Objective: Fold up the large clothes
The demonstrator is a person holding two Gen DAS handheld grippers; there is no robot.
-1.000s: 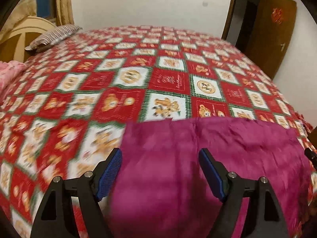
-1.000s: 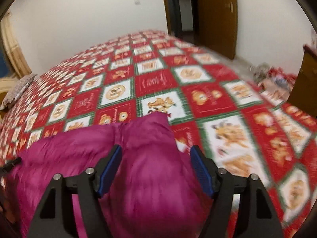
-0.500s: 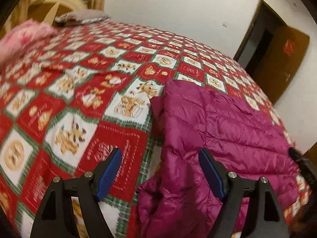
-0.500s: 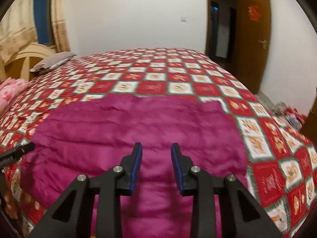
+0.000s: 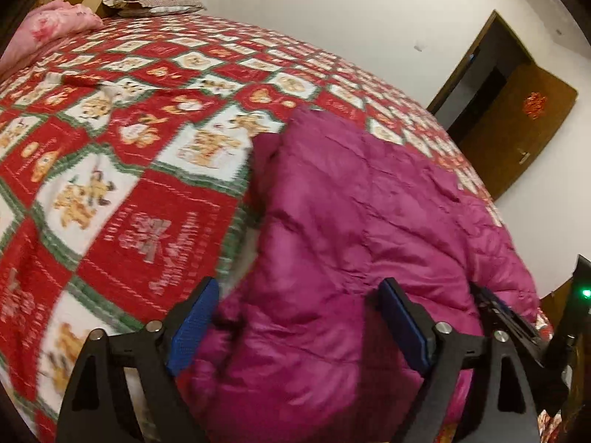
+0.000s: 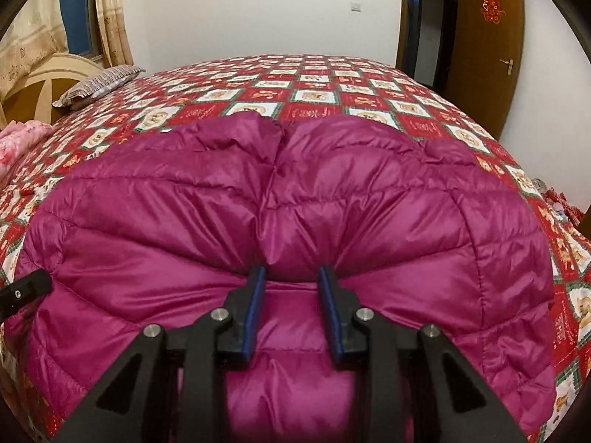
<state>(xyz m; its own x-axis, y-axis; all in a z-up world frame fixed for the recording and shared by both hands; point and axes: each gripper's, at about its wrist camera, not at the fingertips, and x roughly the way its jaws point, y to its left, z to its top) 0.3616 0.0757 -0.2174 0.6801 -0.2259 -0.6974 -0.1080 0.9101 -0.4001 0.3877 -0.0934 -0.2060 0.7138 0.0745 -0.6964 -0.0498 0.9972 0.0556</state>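
Note:
A magenta quilted down jacket (image 6: pixel 369 203) lies spread across the near part of the bed. My right gripper (image 6: pixel 291 273) is at the middle of its near edge. Its jaws stand narrow, and a puckered bunch of fabric is pinched between the blue pads (image 6: pixel 255 306). In the left wrist view the jacket's (image 5: pixel 369 221) left end bulges up between the wide jaws of my left gripper (image 5: pixel 297 288), which are opening. Its pads (image 5: pixel 192 325) do not press the cloth. The right gripper (image 5: pixel 517 328) shows at that view's right edge.
The bed wears a red, white and green patchwork cover (image 5: pixel 129 184). A pink cloth (image 5: pixel 55 26) and a striped pillow (image 6: pixel 99 81) lie by the headboard (image 6: pixel 44 81). A brown door (image 6: pixel 487 44) stands open at the far right. Clutter lies on the floor (image 6: pixel 557 203) right of the bed.
My right gripper went from wide open to narrow and now pinches the jacket's near edge. The left gripper swung to the jacket's left end and dropped closer to it.

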